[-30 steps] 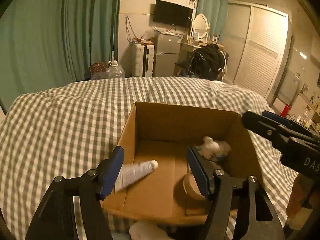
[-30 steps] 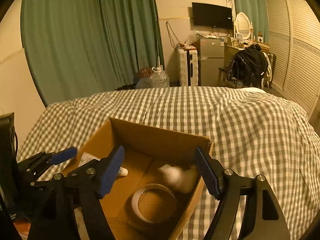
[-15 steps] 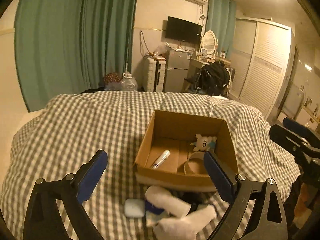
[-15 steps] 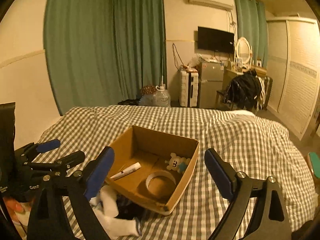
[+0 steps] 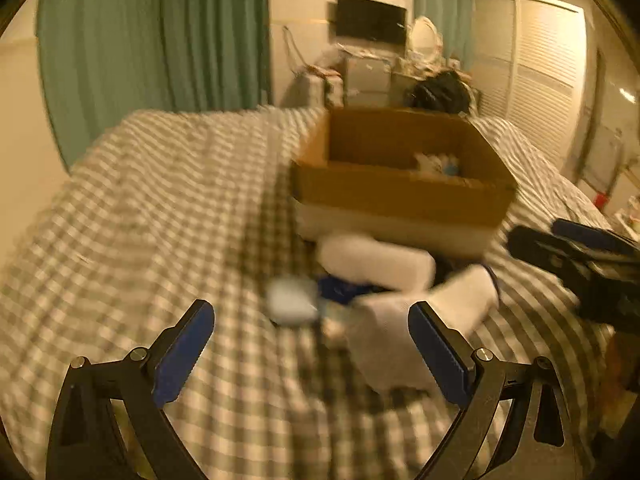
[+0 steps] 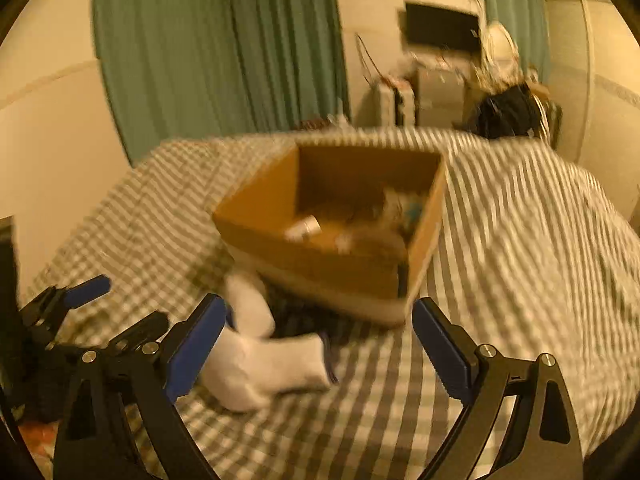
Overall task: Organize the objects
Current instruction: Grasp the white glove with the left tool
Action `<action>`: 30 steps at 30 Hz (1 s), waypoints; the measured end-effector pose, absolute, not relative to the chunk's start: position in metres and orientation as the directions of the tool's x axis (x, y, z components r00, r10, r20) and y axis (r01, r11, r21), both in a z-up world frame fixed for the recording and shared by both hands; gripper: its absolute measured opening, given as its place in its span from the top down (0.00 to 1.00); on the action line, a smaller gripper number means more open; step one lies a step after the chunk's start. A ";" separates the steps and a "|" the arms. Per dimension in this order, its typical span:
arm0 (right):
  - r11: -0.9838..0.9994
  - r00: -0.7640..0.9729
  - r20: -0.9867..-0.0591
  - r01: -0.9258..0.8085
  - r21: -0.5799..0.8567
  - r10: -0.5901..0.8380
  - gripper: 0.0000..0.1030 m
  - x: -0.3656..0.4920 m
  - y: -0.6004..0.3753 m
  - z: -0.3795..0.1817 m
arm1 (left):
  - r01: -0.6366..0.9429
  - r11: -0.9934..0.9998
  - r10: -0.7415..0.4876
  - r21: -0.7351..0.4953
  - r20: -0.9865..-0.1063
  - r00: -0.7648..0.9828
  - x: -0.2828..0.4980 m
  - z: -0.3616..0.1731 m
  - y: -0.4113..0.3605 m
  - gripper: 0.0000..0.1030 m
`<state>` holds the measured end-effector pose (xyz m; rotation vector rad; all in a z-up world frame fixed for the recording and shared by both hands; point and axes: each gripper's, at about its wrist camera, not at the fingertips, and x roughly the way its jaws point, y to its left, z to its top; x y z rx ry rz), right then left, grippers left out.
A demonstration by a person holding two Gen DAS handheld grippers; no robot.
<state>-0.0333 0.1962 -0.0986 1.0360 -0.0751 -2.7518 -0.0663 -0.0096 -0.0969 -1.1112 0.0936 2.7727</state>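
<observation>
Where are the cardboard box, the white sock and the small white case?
cardboard box [image 5: 400, 194], left wrist view, near outer wall.
white sock [image 6: 276, 364], right wrist view, middle of its body.
small white case [image 5: 290, 304], left wrist view, top face.

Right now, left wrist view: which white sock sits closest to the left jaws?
The white sock right beside the right-hand pad; the other sock lies farther off, against the cardboard box.

Left wrist view: I see the box [image 5: 400, 196] on the bed [image 5: 140, 220], right of frame centre. Rolled socks [image 5: 376, 260] lie just before its near wall, a small case [image 5: 290, 300] to their left. A soft toy [image 5: 436, 162] sits inside the box.
</observation>
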 end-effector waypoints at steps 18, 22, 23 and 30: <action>-0.985 -0.738 -0.660 0.032 0.172 -0.139 0.08 -0.035 0.225 -0.111 | -0.261 -0.955 0.266 -0.138 -0.783 -0.562 -0.084 -0.141 0.039 0.26; -0.982 -0.740 -0.656 0.030 0.187 -0.148 0.08 -0.034 0.227 -0.111 | -0.233 -0.964 0.242 -0.126 -0.773 -0.587 -0.072 -0.127 0.029 0.31; -0.981 -0.742 -0.653 0.031 0.190 -0.150 0.08 -0.034 0.227 -0.111 | -0.221 -0.968 0.232 -0.119 -0.764 -0.602 -0.068 -0.120 0.025 0.31; -0.985 -0.732 -0.666 0.033 0.172 -0.141 0.08 -0.036 0.222 -0.115 | -0.085 -0.996 0.074 -0.021 -0.721 -0.690 -0.065 -0.086 -0.009 0.31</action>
